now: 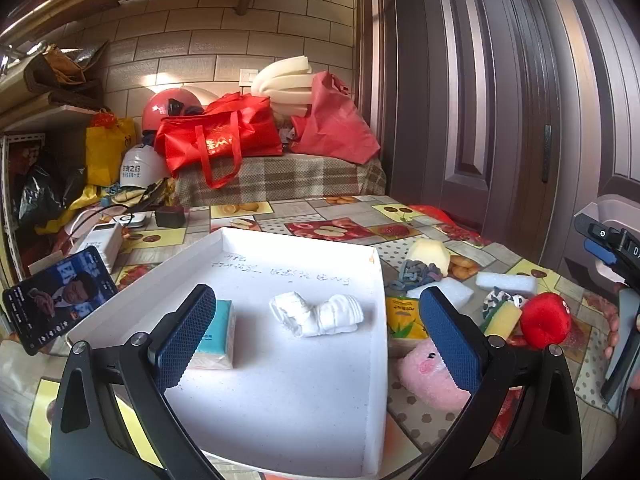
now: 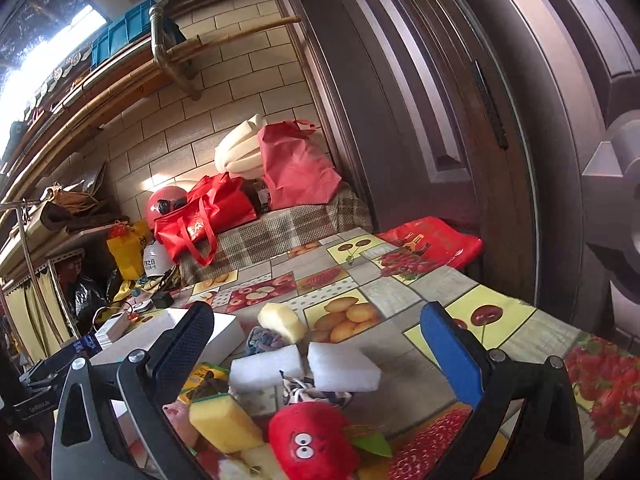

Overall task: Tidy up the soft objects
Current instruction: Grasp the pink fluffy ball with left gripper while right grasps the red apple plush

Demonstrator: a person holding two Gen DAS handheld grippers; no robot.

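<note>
White tray (image 1: 120, 312) directly ahead of the left gripper (image 1: 316, 340), jaws spread wide, nothing between them. Inside the tray: one white rolled sock (image 1: 318, 314) midway between the fingers, one teal tissue pack (image 1: 216, 338) just behind the left finger. Only this view shows the tray's contents, and a pink plush (image 1: 428, 376) beside the right finger. Right gripper (image 2: 316, 364) also open, empty, over the counter (image 2: 516, 340) pile: two white foam blocks (image 2: 344, 366), one yellow sponge (image 2: 224, 420), one red plush (image 2: 308, 440) nearest, one pale foam lump (image 2: 282, 322) farther ahead. Tray interior hidden here.
</note>
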